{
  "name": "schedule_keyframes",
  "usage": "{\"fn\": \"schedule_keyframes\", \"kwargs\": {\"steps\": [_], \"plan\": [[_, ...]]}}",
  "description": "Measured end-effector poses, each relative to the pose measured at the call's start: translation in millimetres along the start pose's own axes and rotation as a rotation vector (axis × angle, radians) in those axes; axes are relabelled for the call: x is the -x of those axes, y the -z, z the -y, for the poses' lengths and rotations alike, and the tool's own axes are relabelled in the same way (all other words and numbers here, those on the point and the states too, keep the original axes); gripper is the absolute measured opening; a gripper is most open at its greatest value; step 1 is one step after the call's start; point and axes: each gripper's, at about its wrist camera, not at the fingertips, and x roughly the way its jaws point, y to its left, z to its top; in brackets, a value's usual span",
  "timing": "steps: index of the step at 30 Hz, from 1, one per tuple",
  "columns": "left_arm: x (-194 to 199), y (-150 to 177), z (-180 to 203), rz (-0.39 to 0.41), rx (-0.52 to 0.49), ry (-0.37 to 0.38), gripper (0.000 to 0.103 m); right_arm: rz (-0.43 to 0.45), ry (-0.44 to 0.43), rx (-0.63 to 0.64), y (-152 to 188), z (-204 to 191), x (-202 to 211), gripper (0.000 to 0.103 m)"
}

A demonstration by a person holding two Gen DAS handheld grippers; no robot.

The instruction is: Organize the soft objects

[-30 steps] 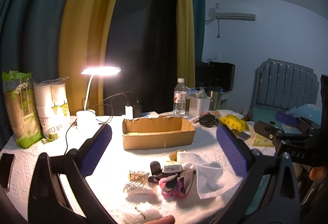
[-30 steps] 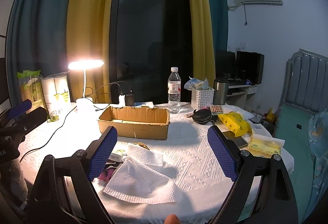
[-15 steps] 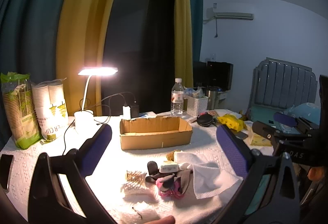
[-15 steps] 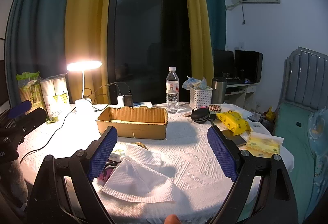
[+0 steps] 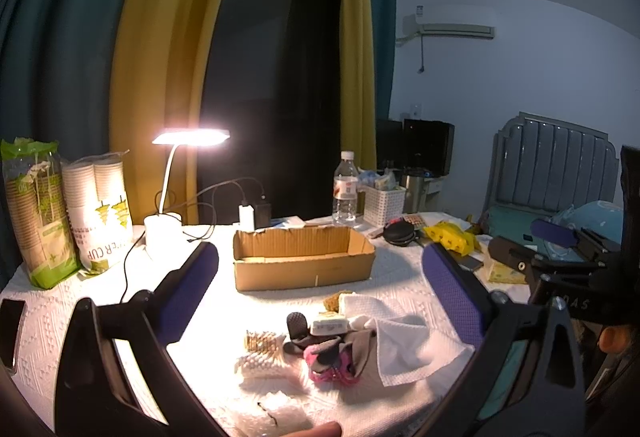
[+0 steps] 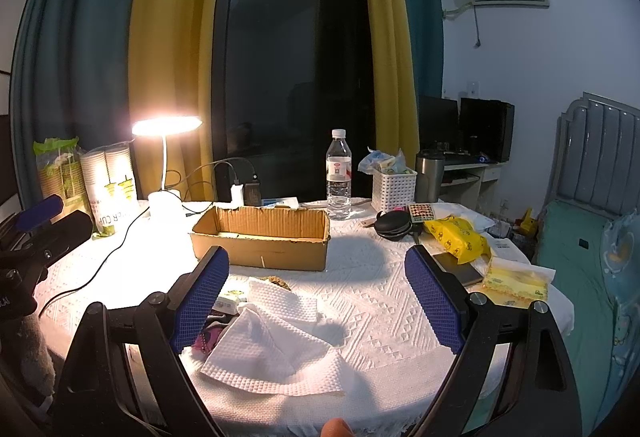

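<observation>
A pile of soft items lies on the white tablecloth near the front edge: a white towel [image 5: 404, 341], grey and pink socks [image 5: 332, 357], a sponge [image 5: 334, 300], a white cotton pad [image 5: 260, 365] and a small white packet [image 5: 329, 324]. An open, empty cardboard box [image 5: 304, 257] stands behind them. My left gripper [image 5: 320, 293] is open and empty, held above the pile. My right gripper [image 6: 316, 301] is open and empty above the towel [image 6: 272, 345], with the box [image 6: 262, 241] beyond it.
A lit desk lamp [image 5: 168, 197], paper cup packs [image 5: 100, 213] and a phone [image 5: 10, 333] are at left. A water bottle [image 6: 339, 175], white basket [image 6: 394, 187], steel cup [image 6: 429, 177], black case [image 6: 394, 225], yellow bags [image 6: 458, 239] and tissue pack [image 6: 516, 279] are at right.
Both grippers drifted slightly, the views shifting a little; both stay open and empty. Nothing on the table has moved.
</observation>
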Motion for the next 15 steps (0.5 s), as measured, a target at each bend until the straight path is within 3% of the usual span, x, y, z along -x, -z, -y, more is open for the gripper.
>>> {"fn": "schedule_keyframes", "kwargs": {"steps": [15], "plan": [[-2.4,4.4,-0.5,-0.017,0.003,0.007,0.102,-0.016,-0.005,-0.005,0.8,0.1,-4.6,0.092]]}}
